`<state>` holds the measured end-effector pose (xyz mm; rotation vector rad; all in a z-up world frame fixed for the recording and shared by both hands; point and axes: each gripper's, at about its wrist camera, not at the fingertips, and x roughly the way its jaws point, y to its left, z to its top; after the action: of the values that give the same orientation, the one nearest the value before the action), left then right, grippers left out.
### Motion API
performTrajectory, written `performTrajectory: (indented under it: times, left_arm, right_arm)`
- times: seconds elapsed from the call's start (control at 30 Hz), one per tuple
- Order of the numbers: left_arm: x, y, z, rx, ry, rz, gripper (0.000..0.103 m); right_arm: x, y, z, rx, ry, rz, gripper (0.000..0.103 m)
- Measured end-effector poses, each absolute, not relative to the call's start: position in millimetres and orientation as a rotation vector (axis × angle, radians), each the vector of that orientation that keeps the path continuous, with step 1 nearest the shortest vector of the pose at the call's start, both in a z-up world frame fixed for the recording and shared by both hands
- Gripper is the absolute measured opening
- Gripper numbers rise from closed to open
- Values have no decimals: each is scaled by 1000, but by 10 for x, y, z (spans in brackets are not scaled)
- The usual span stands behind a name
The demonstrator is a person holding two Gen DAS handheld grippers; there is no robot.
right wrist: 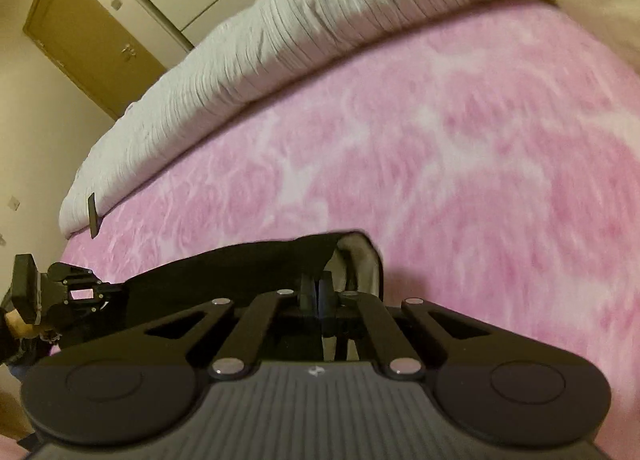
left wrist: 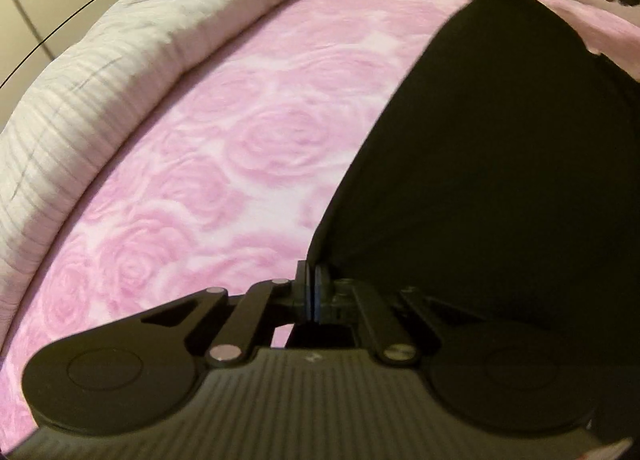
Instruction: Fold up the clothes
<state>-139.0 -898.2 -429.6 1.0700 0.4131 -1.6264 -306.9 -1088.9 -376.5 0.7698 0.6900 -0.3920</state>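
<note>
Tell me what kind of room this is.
Most likely a bedroom: a bed under a pink rose-patterned blanket, a rolled grey-white quilt along its far edge, and a door beside pale wardrobe-like panels.

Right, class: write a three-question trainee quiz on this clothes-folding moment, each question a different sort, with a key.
1. True or false: both grippers are shut on the black fabric garment.
2. The pink rose-patterned bedspread lies under: A) the garment B) a wooden tray C) a metal basket?
3. What long bedding lies along the bedspread's far edge?

Key
1. True: left gripper and right gripper each pinch an edge.
2. A.
3. The white ribbed folded duvet.
</note>
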Motion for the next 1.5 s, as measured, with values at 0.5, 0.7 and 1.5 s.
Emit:
performTrajectory:
  times: [0.5, 0.7, 1.5]
  left_arm:
    - [-1149, -9296, -4343, 1072, 392, -1561, 1]
    - [-1062, -9415, -4423, 1065, 398, -1552, 3]
    - [-1467, -8336, -4128, 966, 531, -1488, 35]
  right_arm:
    - [-2620, -11127, -3906, 708, 675, -427, 0]
    - [-2546, -11194, -4031, 712, 674, -453, 0]
    - [-3034, -10680, -4162, 758, 768, -411, 44]
